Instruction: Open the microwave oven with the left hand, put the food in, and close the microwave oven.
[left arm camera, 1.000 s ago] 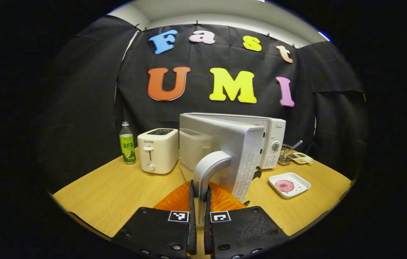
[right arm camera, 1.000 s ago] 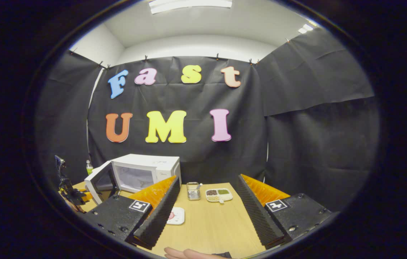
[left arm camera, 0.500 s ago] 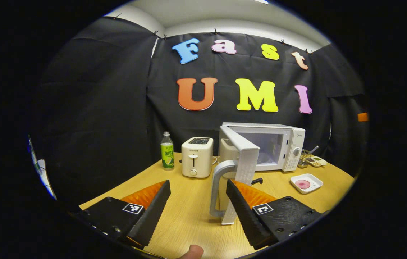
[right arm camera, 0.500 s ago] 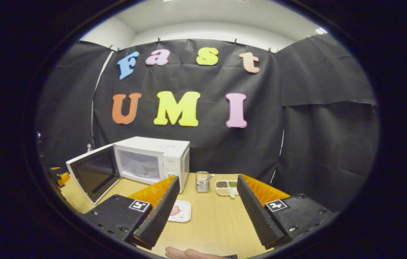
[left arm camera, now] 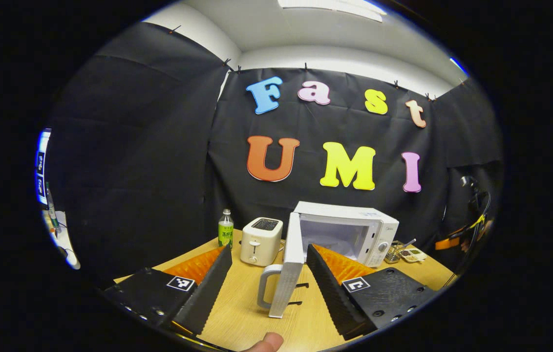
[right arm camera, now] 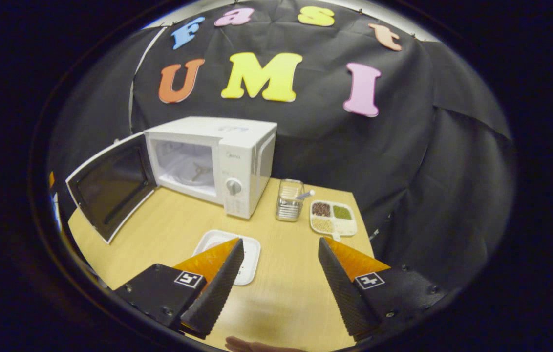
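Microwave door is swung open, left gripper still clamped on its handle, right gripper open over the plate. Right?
Not quite. In the left gripper view the left gripper is open; the door handle sits between its spread fingers with neither pressing on it. The rest holds: the microwave door is swung open, and the right gripper view shows the right gripper open over the plate.

The white microwave (right arm camera: 213, 159) stands on the table at about 11 o'clock in the right gripper view. Its door (right arm camera: 110, 183) swings wide open to 9 o'clock, dark inside. The white plate (right arm camera: 227, 254) lies flat at 6 o'clock, half hidden, so its food may be covered.
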Available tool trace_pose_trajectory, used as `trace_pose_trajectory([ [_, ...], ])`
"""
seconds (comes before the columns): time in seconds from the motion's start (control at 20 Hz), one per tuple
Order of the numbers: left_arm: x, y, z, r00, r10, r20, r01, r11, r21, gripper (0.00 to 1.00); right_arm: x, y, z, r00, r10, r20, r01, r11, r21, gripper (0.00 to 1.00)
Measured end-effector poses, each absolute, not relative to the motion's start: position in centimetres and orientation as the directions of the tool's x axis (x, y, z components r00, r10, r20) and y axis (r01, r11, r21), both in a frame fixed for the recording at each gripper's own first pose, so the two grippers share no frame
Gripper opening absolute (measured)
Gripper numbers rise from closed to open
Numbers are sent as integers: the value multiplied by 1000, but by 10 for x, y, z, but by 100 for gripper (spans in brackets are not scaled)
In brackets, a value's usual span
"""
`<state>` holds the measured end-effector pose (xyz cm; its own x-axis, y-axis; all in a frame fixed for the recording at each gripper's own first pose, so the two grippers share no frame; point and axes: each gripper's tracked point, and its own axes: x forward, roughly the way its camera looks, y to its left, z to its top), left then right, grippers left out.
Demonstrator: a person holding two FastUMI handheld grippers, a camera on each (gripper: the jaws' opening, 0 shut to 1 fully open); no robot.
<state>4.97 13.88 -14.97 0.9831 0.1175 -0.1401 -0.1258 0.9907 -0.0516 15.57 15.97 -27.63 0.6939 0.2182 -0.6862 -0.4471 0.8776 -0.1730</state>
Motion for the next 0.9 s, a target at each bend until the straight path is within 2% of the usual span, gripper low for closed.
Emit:
trace_pose_trajectory([
  [0.2, 48, 122, -125, 985, 135, -111, -142, 988, -57, 93, 170, 157, -347, 491, 209, -845, -479, 876, -61, 96],
  [0.25, 48, 118, -121, 985, 134, -111, -142, 988, -67, 93, 171, 160, -365, 433, 215, -875, -475, 880, -19, 90],
  [0.3, 48, 115, -116, 985, 136, -109, -145, 986, -78, 93, 172, 163, -381, 377, 224, -899, -465, 885, 26, 89],
  [0.35, 48, 113, -112, 985, 136, -103, -145, 986, -84, 93, 169, 168, -394, 322, 236, -917, -458, 887, 68, 92],
  [0.4, 48, 111, -108, 986, 139, -96, -148, 985, -86, 93, 168, 173, -405, 274, 253, -928, -451, 886, 108, 81],
  [0.45, 51, 110, -107, 985, 146, -92, -154, 984, -84, 94, 168, 181, -413, 243, 273, -931, -451, 881, 141, 89],
  [0.5, 51, 107, -106, 985, 149, -92, -156, 985, -79, 94, 170, 186, -419, 219, 288, -932, -453, 876, 164, 77],
  [0.55, 52, 104, -108, 984, 149, -96, -156, 985, -70, 94, 171, 188, -422, 198, 301, -933, -452, 872, 186, 74],
  [0.6, 52, 102, -107, 984, 151, -96, -157, 986, -60, 94, 171, 192, -425, 173, 316, -933, -444, 870, 213, 82],
  [0.7, 53, 100, -108, 984, 150, -97, -154, 988, -31, 94, 166, 202, -433, 101, 353, -930, -401, 870, 287, 74],
  [0.75, 54, 98, -107, 984, 152, -96, -155, 988, -19, 94, 165, 206, -436, 65, 369, -927, -370, 872, 321, 65],
  [0.85, 54, 96, -107, 985, 148, -90, -149, 989, -4, 94, 165, 209, -443, 7, 384, -923, -324, 874, 361, 39],
  [0.9, 54, 95, -108, 986, 143, -90, -144, 990, -2, 93, 166, 207, -448, -20, 369, -929, -314, 880, 357, 34],
])
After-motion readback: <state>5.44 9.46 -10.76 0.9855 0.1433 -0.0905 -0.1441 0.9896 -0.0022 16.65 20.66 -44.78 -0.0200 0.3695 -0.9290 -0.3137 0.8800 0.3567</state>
